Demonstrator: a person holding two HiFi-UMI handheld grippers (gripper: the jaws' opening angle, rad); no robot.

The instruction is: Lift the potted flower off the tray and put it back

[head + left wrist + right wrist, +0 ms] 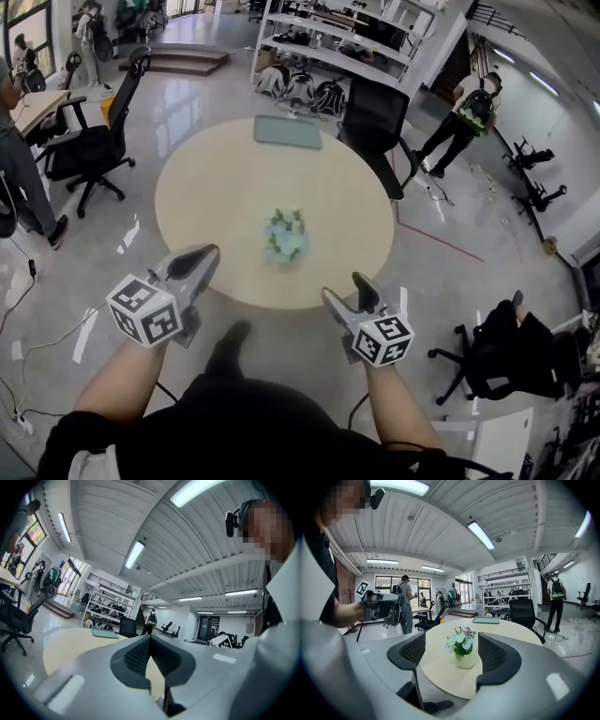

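Right claw [345, 291] hangs released and empty, left claw [199, 261] clenched on nothing, both further from the tray [288, 132] than the potted flower [285, 236], which stands on bare counter [216, 187] well apart from the tray, on its near side. Closing on the blooms [459, 638] instead of the pot [464, 660] would probably crush them, and a jaw nudging the small pot could topple it

my right gripper [452, 645] holds its jaws apart, gripping nothing. through the gap i see the potted flower [462, 651] upright on the round table [440, 679], farther out. the tray [486, 619] lies near the far edge, well apart from it. my left gripper [379, 598] shows at left.
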